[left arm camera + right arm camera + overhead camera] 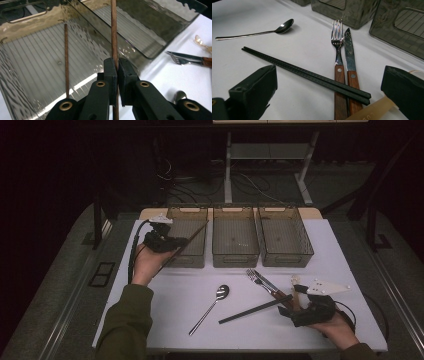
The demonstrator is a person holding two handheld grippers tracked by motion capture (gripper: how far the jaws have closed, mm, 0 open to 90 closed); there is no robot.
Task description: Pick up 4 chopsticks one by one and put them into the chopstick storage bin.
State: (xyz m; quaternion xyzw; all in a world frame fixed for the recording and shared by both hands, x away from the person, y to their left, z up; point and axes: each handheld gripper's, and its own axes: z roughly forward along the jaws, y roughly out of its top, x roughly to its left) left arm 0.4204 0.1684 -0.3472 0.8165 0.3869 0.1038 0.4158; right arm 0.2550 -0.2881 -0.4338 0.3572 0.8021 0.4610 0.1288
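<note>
Left gripper (117, 72) clamping thin brown wooden chopstick (114, 32), holding it over leftmost smoky translucent plastic bin (187, 242) at far edge of white table (165, 300). Matching brown chopstick (66, 57) lying in that bin already. Step in hand, judging: sorting chopsticks into bin. Next move calling for lowering stick alongside its mate, then releasing. Right gripper (329, 92) resting near right front corner, jaws standing wide apart, gripping nothing, aiming at black chopstick pair (307, 75) lying across wood-handled fork (338, 50) and knife (349, 52).

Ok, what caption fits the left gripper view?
Left claw pinches a brown chopstick over a clear bin.
</note>
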